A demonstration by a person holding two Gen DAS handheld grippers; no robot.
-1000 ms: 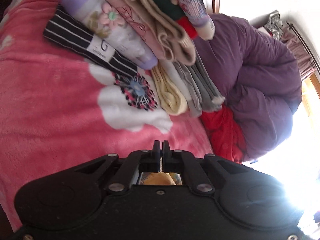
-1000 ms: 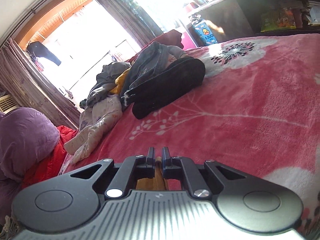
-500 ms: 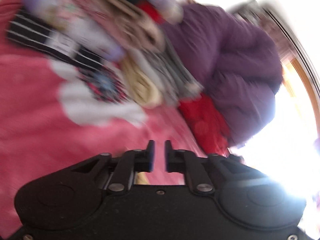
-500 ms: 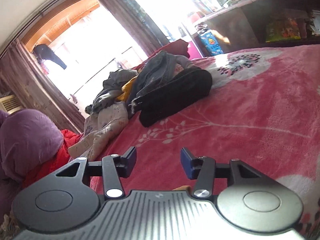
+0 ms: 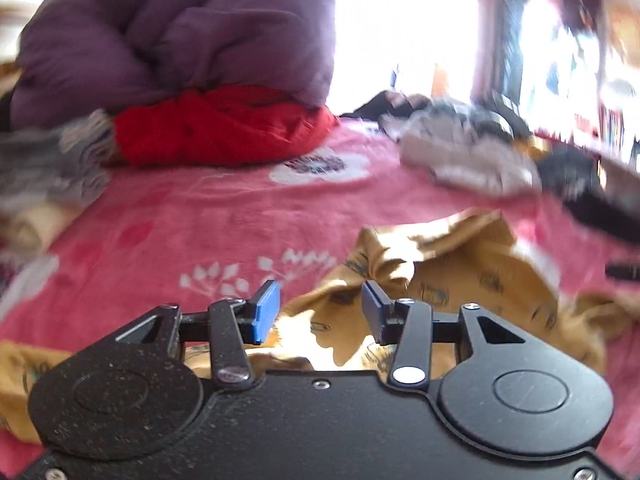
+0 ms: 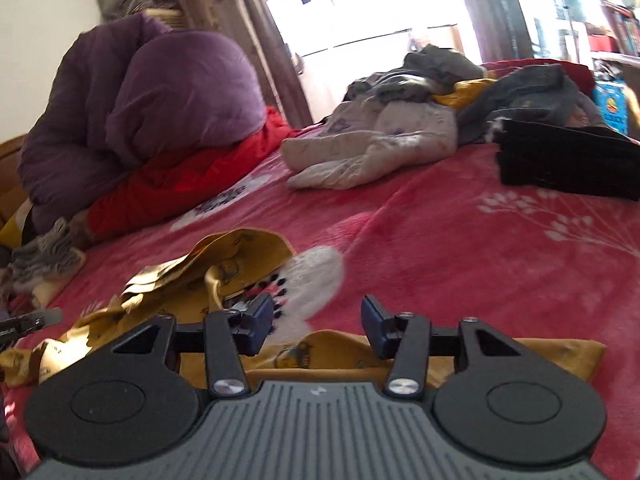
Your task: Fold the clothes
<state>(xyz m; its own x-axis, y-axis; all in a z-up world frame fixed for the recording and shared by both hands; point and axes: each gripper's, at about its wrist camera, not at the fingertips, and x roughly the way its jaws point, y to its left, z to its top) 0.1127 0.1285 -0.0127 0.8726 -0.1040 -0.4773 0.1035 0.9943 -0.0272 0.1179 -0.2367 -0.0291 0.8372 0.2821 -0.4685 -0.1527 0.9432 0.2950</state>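
Observation:
A mustard-yellow printed garment (image 5: 452,264) lies crumpled on the pink flowered blanket (image 5: 200,216). It also shows in the right wrist view (image 6: 208,272), with another part under the right gripper. My left gripper (image 5: 318,312) is open and empty just above the garment's near edge. My right gripper (image 6: 316,320) is open and empty above the garment and a white flower print. The tip of the left gripper shows at the left edge of the right wrist view (image 6: 28,320).
A purple quilt (image 6: 152,96) on a red garment (image 6: 192,172) sits at the back left. A pile of unfolded clothes (image 6: 400,136) and a folded black garment (image 6: 568,160) lie at the back right. Folded grey and cream items (image 6: 44,260) lie at the left.
Both grippers were shut on the yellow garment a second ago; both have opened and let it drop onto the blanket. The left wrist view has swung round from the folded stack toward the quilt.

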